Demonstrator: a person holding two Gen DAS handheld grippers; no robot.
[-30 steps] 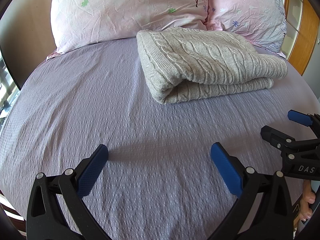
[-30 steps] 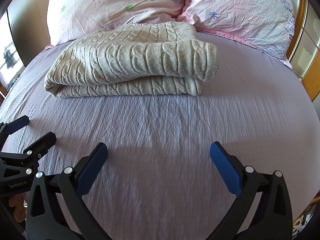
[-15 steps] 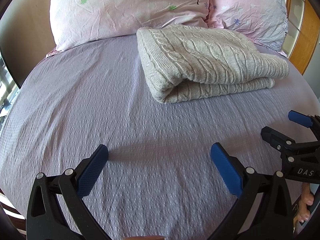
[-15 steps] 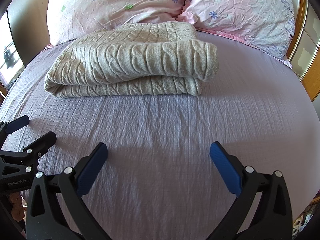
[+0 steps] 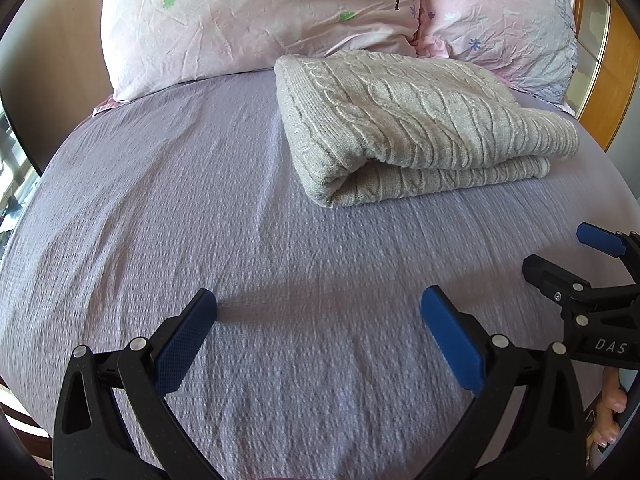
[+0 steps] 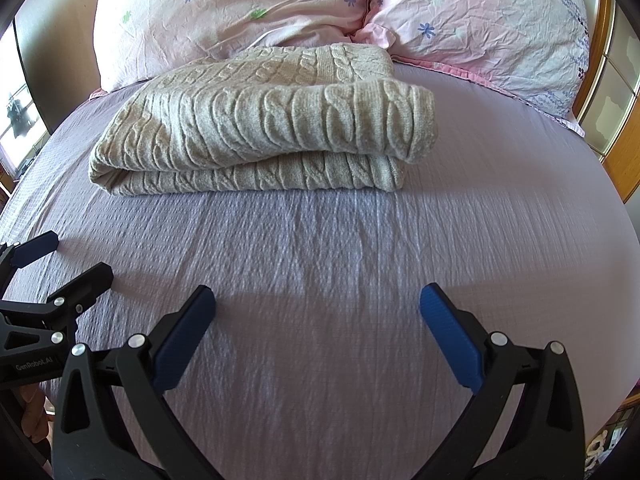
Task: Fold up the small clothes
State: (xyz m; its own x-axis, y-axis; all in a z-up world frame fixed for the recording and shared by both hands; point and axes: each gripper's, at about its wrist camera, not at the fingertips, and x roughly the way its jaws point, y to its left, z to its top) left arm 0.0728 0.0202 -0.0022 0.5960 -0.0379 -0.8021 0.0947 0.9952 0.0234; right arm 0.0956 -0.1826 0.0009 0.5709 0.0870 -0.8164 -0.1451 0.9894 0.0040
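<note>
A beige cable-knit sweater (image 5: 404, 124) lies folded in a thick rectangle on the lilac bed sheet (image 5: 200, 200), near the pillows; it also shows in the right wrist view (image 6: 272, 128). My left gripper (image 5: 318, 320) is open and empty, held above the sheet well in front of the sweater. My right gripper (image 6: 318, 316) is open and empty too, in front of the sweater. Each gripper shows at the edge of the other's view: the right one (image 5: 592, 276) and the left one (image 6: 56, 264).
Two pink flowered pillows (image 6: 248, 4) (image 6: 492, 20) lean at the head of the bed behind the sweater. A wooden frame (image 5: 608, 92) stands at the right. A window (image 6: 16, 116) is at the left. Bare sheet lies between grippers and sweater.
The left wrist view has drifted slightly, so the sweater sits a touch higher and to the right. Both grippers stay open and the sweater has not moved.
</note>
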